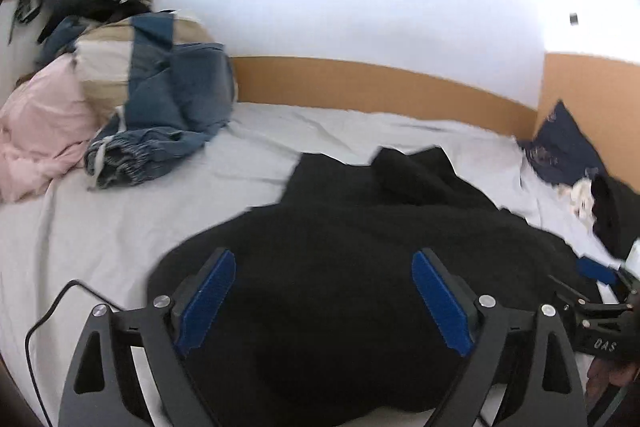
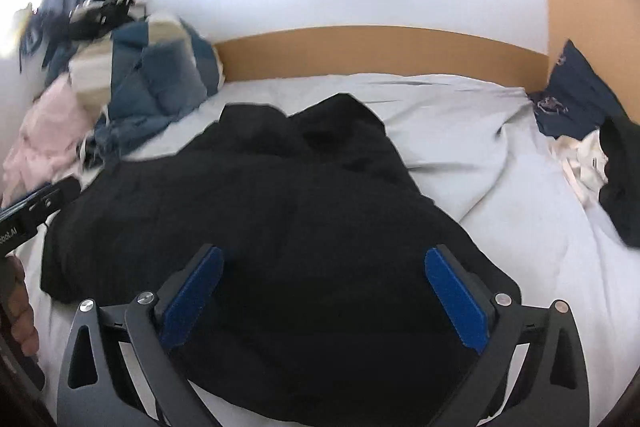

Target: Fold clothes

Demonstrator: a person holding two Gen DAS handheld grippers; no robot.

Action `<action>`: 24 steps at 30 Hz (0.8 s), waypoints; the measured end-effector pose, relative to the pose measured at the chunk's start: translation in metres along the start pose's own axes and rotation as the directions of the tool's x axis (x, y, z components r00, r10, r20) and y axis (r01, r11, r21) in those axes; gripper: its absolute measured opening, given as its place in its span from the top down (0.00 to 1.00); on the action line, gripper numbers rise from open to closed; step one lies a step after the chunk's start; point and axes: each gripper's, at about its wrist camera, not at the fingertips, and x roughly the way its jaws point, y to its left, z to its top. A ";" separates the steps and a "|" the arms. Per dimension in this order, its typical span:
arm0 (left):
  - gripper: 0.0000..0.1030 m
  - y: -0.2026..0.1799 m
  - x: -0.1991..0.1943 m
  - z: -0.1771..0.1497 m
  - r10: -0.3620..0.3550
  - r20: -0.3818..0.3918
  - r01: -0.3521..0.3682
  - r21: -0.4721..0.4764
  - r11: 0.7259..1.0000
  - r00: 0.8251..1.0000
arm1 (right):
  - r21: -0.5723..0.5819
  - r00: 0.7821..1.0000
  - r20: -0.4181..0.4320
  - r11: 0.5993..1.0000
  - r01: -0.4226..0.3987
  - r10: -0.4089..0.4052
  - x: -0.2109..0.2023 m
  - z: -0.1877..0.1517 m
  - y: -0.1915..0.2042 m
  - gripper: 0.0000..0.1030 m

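Left claw (image 1: pixel 324 301) gapes wide, blue pads empty, poised over the near hem of a black garment (image 1: pixel 360 227); right claw (image 2: pixel 324 301) likewise spread and holding nothing, over the same cloth just beside it. The garment lies flat-ish on the bed (image 1: pixel 100 219), long axis running away from both claws toward the wooden headboard (image 1: pixel 380 83), near edge under both, so either could pinch it. Readable writing: "DAS" on the right tool body in the left view, "...bot.AI" on the left tool in the right view; an unfolded clothes pile (image 1: pixel 132 99) sits far left.
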 end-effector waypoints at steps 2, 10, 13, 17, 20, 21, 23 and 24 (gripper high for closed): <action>0.11 -0.012 0.009 -0.007 -0.020 -0.012 0.020 0.030 0.999 1.000 | -0.011 1.000 0.006 1.000 -0.007 0.007 -0.003 -0.001 0.002 0.00; 0.05 -0.002 0.049 -0.017 -0.075 -0.218 0.067 -0.045 0.997 0.973 | 0.051 0.994 -0.091 0.997 -0.049 0.053 0.011 -0.009 -0.008 0.00; 0.00 -0.006 0.054 -0.021 -0.052 -0.256 0.046 -0.031 0.998 0.965 | 0.015 0.992 -0.126 1.000 -0.012 0.014 0.017 -0.012 0.000 0.00; 0.00 -0.006 0.059 -0.024 -0.034 -0.284 0.030 -0.022 0.999 0.958 | -0.037 0.987 -0.158 0.999 0.036 -0.041 0.026 -0.014 0.010 0.00; 0.00 -0.011 0.063 -0.024 0.000 -0.307 0.003 0.009 1.000 0.952 | -0.047 0.975 -0.216 0.998 0.040 -0.050 0.039 -0.014 0.012 0.00; 0.00 -0.013 0.065 -0.024 0.013 -0.312 -0.006 0.021 1.000 0.950 | -0.040 0.973 -0.228 0.999 0.035 -0.044 0.042 -0.014 0.011 0.00; 0.00 -0.017 0.067 -0.024 0.036 -0.320 -0.023 0.044 0.999 0.947 | -0.017 0.968 -0.248 1.000 0.021 -0.025 0.047 -0.014 0.007 0.00; 0.00 -0.018 0.067 -0.025 0.038 -0.319 -0.025 0.046 0.999 0.947 | -0.006 0.968 -0.252 1.000 0.013 -0.014 0.048 -0.014 0.005 0.00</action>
